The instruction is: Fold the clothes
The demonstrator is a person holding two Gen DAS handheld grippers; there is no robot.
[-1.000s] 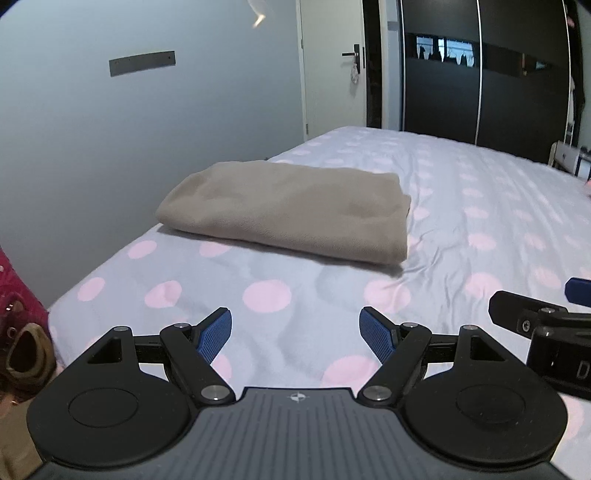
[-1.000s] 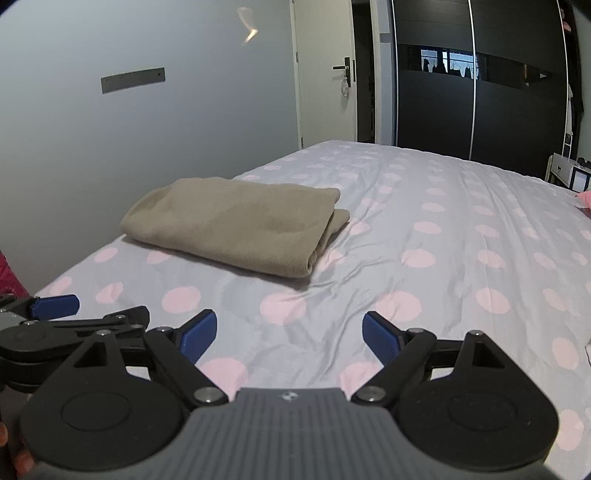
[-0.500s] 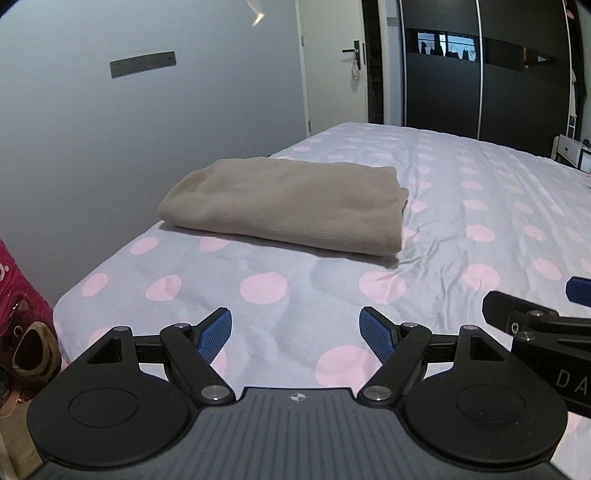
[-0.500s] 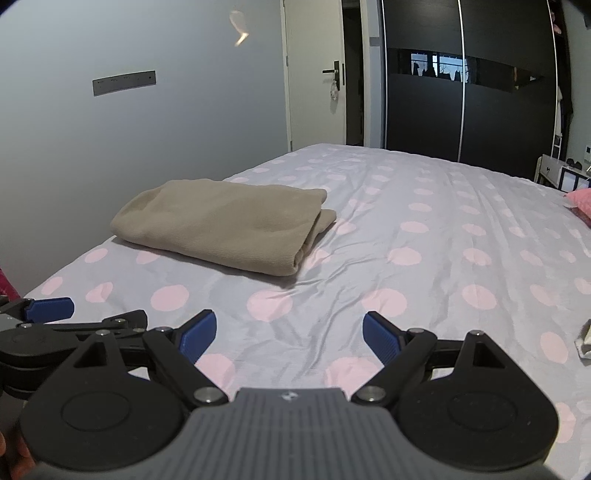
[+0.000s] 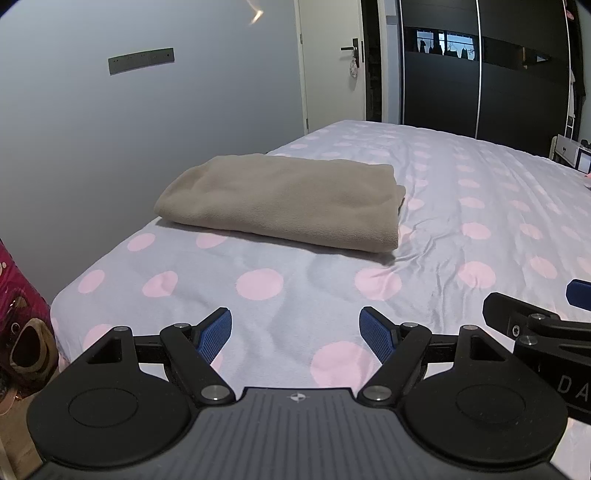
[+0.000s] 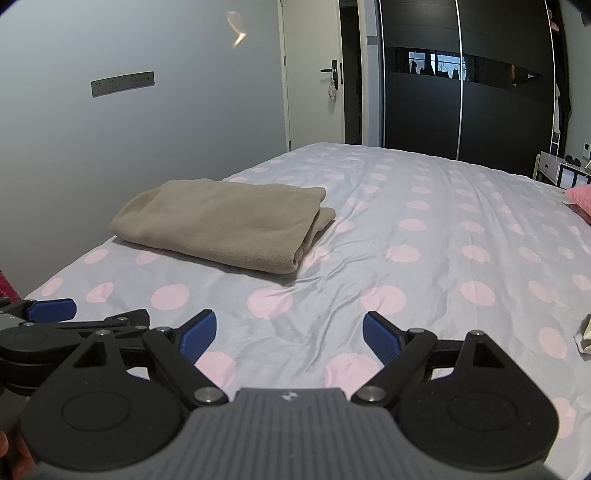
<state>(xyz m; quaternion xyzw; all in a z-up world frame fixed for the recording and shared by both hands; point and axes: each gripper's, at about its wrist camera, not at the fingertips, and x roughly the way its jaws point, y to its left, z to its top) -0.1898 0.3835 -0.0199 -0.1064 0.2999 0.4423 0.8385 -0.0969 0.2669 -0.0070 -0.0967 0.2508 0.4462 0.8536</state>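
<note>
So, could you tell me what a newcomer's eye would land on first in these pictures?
First, the folded beige garment, lying alone near the left edge of the bed, whose grey cover carries pink dots. Then the left gripper and right gripper, low in the foreground, jaws open and empty.

Soft, even light is filling the room, falling dimmer toward the far end, where the dark wardrobe doors (image 5: 480,70) are mirroring a small bright window strip. A pale streak of glare (image 6: 236,27) is glinting high on the grey wall (image 5: 110,129), up and to the left of the left gripper (image 5: 295,334). The folded beige garment (image 5: 288,201), ahead of the open jaws, is casting a narrow soft shadow on the dotted bedsheet (image 6: 443,240). Fisheye distortion is bowing the door frame and wardrobe lines, and black corners are vignetting both views. The right gripper (image 6: 290,336) is showing crisp up close, with no motion blur.
</note>
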